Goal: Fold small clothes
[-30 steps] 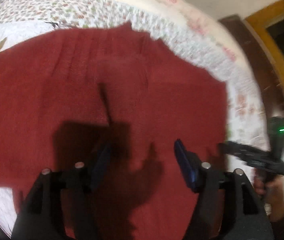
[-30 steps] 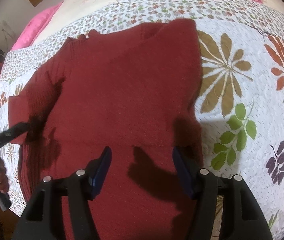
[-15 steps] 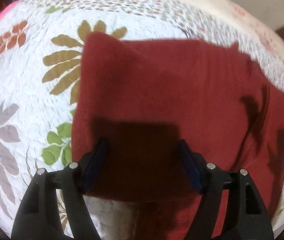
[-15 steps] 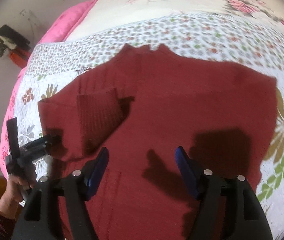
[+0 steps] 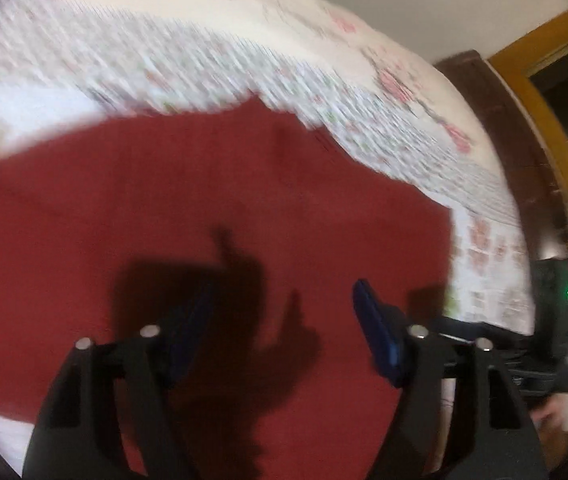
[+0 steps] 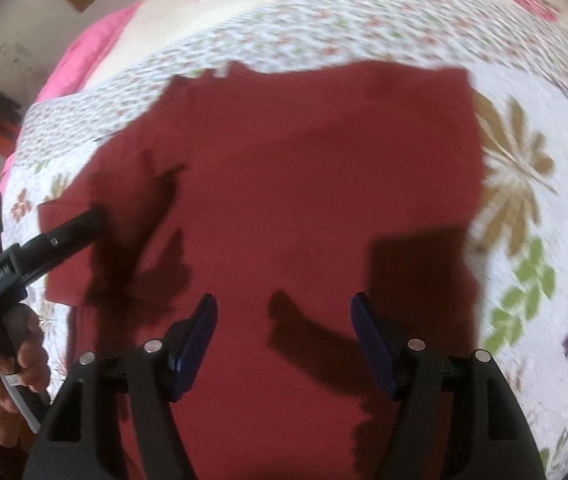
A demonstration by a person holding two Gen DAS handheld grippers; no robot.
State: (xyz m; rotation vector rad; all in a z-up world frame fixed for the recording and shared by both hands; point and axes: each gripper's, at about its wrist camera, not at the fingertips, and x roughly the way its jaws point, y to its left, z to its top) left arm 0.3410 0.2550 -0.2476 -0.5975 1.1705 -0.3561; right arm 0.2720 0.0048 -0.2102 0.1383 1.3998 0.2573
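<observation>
My dark red knitted garment [image 6: 284,200] lies spread flat on the leaf-patterned white quilt [image 6: 524,208]. My left tongs [image 5: 280,320] and right tongs [image 6: 284,320] both gape above it, grasping nothing.

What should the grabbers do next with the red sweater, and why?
Probably lower the left gripper to pinch the red sweater at its left edge. Both grippers are open and empty above it, and the right gripper hovers mid-cloth, so nothing is held for folding.

A red sweater [image 6: 284,200] lies flat on a floral quilt [image 6: 524,200]; the right gripper [image 6: 284,320] hovers above it, jaws apart.
</observation>
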